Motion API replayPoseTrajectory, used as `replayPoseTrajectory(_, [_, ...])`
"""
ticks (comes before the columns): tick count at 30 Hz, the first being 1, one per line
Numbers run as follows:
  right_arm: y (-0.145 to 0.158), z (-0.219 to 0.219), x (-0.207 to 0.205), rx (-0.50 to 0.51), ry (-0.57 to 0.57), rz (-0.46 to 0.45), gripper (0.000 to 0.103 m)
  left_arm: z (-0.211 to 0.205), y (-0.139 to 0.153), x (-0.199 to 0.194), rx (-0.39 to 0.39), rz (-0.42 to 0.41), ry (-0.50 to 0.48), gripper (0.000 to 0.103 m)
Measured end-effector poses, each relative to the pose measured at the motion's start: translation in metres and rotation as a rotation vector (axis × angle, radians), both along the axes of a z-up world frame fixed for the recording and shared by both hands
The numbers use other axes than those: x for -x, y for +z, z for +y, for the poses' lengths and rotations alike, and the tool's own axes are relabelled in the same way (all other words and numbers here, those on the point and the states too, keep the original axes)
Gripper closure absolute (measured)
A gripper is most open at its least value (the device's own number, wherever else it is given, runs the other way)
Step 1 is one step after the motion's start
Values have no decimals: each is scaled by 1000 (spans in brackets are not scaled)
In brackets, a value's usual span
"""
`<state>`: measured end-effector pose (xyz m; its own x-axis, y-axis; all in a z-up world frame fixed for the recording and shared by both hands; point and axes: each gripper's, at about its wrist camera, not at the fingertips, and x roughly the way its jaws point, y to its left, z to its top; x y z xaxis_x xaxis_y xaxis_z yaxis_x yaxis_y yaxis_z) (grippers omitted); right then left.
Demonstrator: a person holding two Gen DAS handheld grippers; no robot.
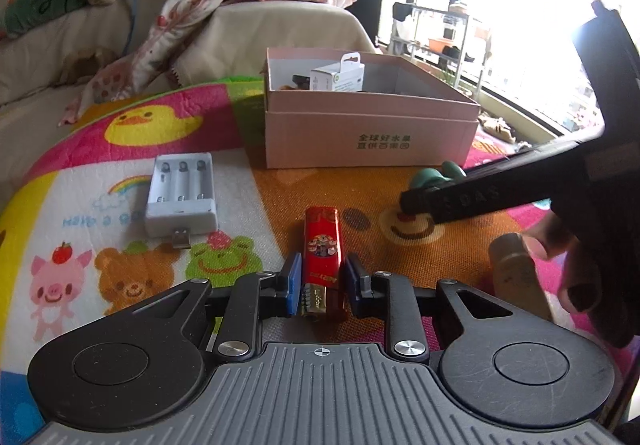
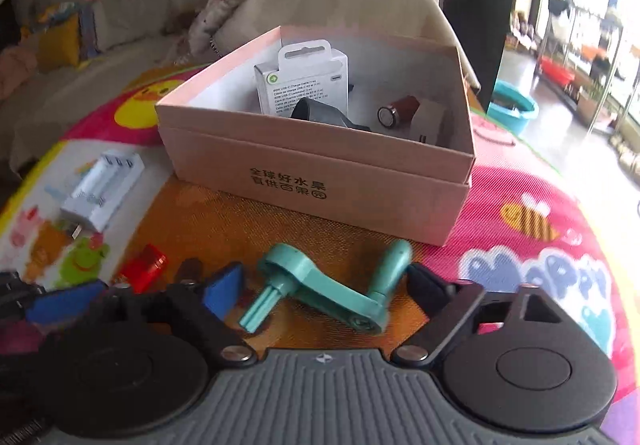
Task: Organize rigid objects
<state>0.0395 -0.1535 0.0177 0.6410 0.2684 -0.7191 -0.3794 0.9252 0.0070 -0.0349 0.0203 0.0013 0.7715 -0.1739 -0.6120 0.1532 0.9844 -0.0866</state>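
Left wrist view: the left gripper (image 1: 320, 281) has its blue pads pinching the lower end of a red lighter (image 1: 323, 245), which lies lengthwise on the cartoon-print play mat (image 1: 120, 277). A white battery charger (image 1: 182, 193) with three empty slots lies on the mat to the left, well apart from the lighter. A pink cardboard box (image 1: 370, 133) stands behind them, open at the top, with a white packet (image 1: 338, 77) upright inside. To the right, the black body of the right gripper (image 1: 452, 201) reaches in over a teal crank handle (image 1: 436, 177), and a hand (image 1: 560, 245) shows at the frame edge beside a wooden block (image 1: 516, 273). Right wrist view: the right gripper (image 2: 320, 287) has its jaws spread, one on each side of the teal crank handle (image 2: 328, 285); contact of the pads with the handle cannot be told. The handle lies on the mat just in front of the pink box (image 2: 320, 173), which holds the white packet (image 2: 304, 81), a dark object (image 2: 320, 113) and a red cylinder (image 2: 400, 111). The lighter (image 2: 144, 271) and the charger (image 2: 104, 189) lie to the left
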Motion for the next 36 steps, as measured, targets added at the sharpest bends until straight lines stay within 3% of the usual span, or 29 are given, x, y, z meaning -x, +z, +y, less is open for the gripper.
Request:
replayPoseTrajectory(5, [4, -17, 14, 8, 34, 13, 31, 2, 1, 4, 22, -13, 2, 76])
replayPoseTrajectory(13, [19, -45, 43, 33, 64, -33, 31, -13, 13, 22, -5, -70, -116, 77])
replayPoseTrajectory(16, [39, -55, 49, 11, 57, -94, 31, -15, 33, 17, -19, -126, -138, 77])
replayPoseTrajectory(24, [105, -65, 34, -93, 15, -299, 31, -25, 117, -29, -112, -383, -158, 76])
replayPoseTrajectory(27, [118, -59, 13, -104, 11, -327, 31, -24, 143, -75, -18, -427, -182, 76])
replayPoseTrajectory(28, [121, -57, 3, -113, 10, -331, 31, -24, 149, -96, 20, -427, -198, 76])
replayPoseTrajectory(30, [123, -53, -15, -172, 65, -339, 29, -30, 151, -134, 14, -396, -207, 73])
replayPoseTrajectory(32, [121, -45, -32, -172, 79, -298, 20, -30, 143, -157, 1, -359, -166, 74])
replayPoseTrajectory(36, [103, -50, -20, -150, 77, -285, 19, -4, 115, -149, 35, -297, -106, 74])
